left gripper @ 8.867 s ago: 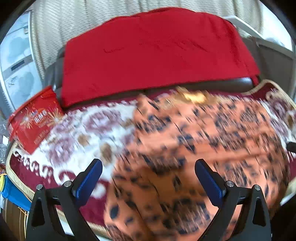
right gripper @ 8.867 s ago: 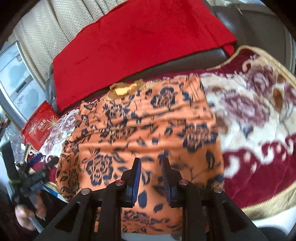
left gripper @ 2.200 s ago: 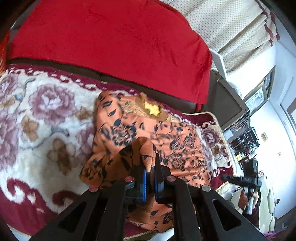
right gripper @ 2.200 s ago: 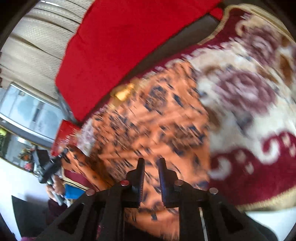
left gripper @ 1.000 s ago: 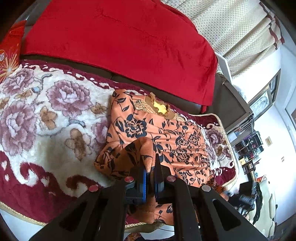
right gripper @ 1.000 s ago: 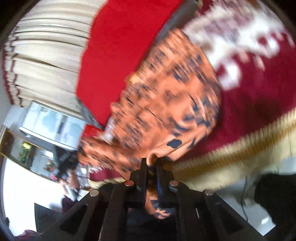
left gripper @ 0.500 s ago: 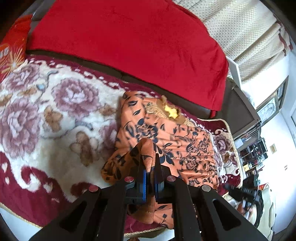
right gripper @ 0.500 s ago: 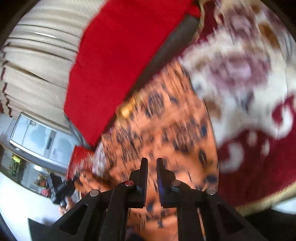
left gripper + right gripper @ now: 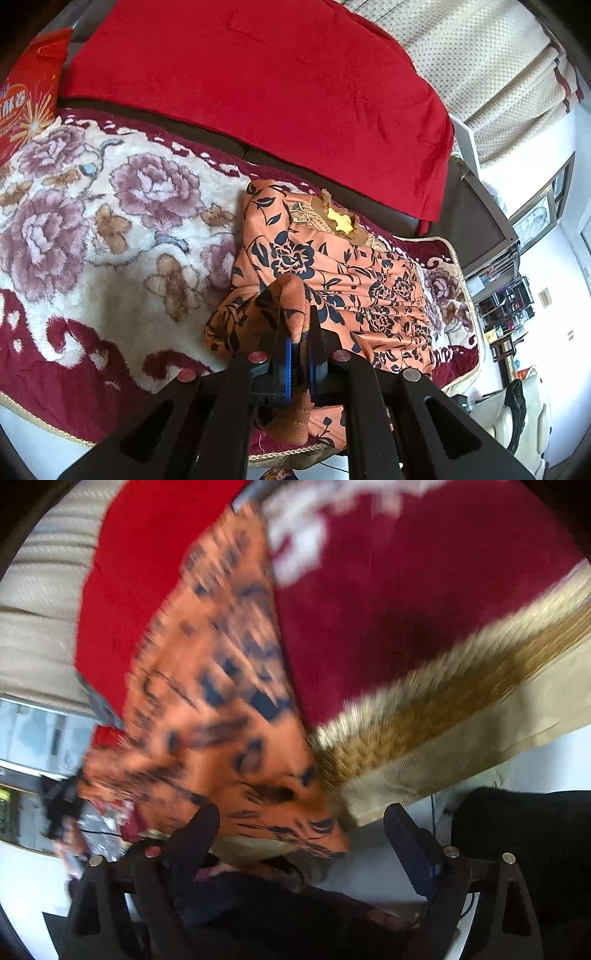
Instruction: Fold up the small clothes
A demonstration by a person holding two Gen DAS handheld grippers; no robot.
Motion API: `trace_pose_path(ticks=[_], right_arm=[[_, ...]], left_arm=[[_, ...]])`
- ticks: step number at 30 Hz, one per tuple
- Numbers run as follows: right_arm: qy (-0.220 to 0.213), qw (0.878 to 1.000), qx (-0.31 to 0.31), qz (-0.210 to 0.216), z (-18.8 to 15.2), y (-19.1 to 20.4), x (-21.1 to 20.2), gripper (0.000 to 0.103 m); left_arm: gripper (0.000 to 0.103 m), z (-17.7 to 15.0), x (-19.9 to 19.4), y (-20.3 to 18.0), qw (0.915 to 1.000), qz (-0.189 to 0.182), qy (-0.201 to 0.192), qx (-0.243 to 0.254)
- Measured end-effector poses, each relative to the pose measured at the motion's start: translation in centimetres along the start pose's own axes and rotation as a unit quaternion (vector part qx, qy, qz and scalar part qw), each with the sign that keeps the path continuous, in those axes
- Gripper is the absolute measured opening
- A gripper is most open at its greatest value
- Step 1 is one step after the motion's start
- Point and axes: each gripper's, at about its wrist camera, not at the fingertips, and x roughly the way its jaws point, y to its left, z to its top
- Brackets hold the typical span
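Meanwhile left gripper [image 9: 300, 341] clamps garment [image 9: 354, 291]; right gripper [image 9: 301, 829], jaws apart, should pinch the overhanging corner squarely.

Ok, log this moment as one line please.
step: fold in progress | left gripper: shut on orange floral garment, corner lifted | right gripper: open, at garment's hanging corner | surface: floral blanket

We list a floral plush blanket [image 9: 92, 229], cream with maroon border and gold fringe; a red throw [image 9: 258, 81] over the sofa back; a red printed bag [image 9: 26, 99] at far left; beige dotted curtains [image 9: 491, 62]; cluttered shelves [image 9: 506, 310].
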Motion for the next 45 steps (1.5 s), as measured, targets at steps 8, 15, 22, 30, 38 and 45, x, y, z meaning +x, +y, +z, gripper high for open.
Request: trace_pose_path(ticks=[8,15,22,30,38,45], right_arm=[[0.014,1.000,-0.011,0.017,-0.7,1.5,3.4,0.008],[-0.078,0.988,-0.030,0.129,0.3,5.2,-4.9,0.007],[-0.146,0.968,-0.054,0.196,8.4,10.1,-9.2,0.007],[-0.137,0.977,0.012,0.162,17.1,8.8,-4.3,0.007],[-0.140,0.972,0.057,0.179,19.1,5.6,-2.3,0.007],[-0.189,0.956,0.059,0.215,22.4,7.7,-6.0,0.007]], left_arm=[[0.007,-0.2,-0.8,-0.5,0.9998,0.005,0.003,0.016],[0.007,0.2,-0.9,-0.3,0.9999,-0.003,0.004,0.014],[0.007,3.5,1.3,-0.6,0.9998,0.013,0.014,0.010],[0.007,6.2,5.6,2.4,0.9981,0.026,0.034,-0.045],[0.007,5.6,6.4,4.0,0.9962,0.015,0.039,-0.077],[0.007,10.2,7.7,3.4,0.9948,0.008,0.025,-0.098]])
